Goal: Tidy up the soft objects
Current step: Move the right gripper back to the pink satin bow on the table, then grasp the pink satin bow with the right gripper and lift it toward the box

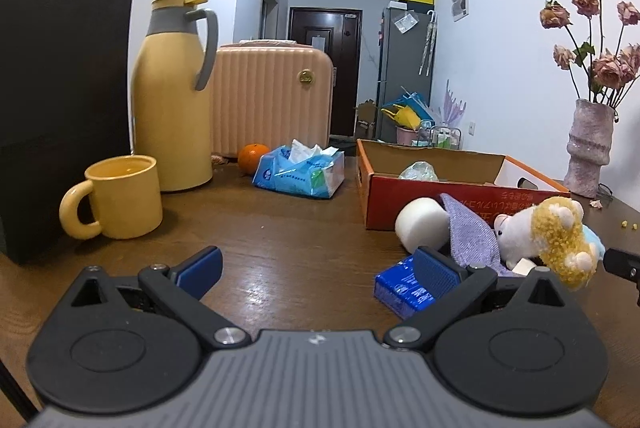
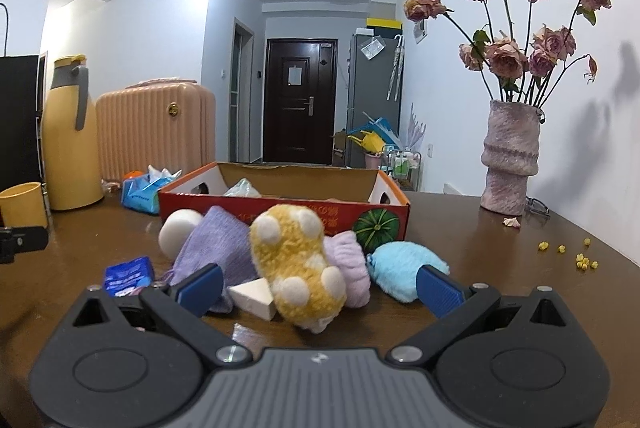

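The right gripper is spread wide with nothing in it, low over the brown table. Right in front of its blue fingers lies the yellow plush toy with white spots, on top of a small heap in front of the red cardboard box. It looks fluffy, light and squishy, so it should squash when pinched and not slip — the fat middle of the body looks like the best place to hold. Beside it sit a white foam wedge, a purple knit cloth, a pale pink knit piece and a light blue fuzzy ball, with a white foam roll behind. The left gripper is spread open and empty too, off to the side of the heap, near a blue packet. Only the left view shows the toy's white head — and the yellow mug and orange. Only the right view shows the blue ball and the pumpkin picture on the box.
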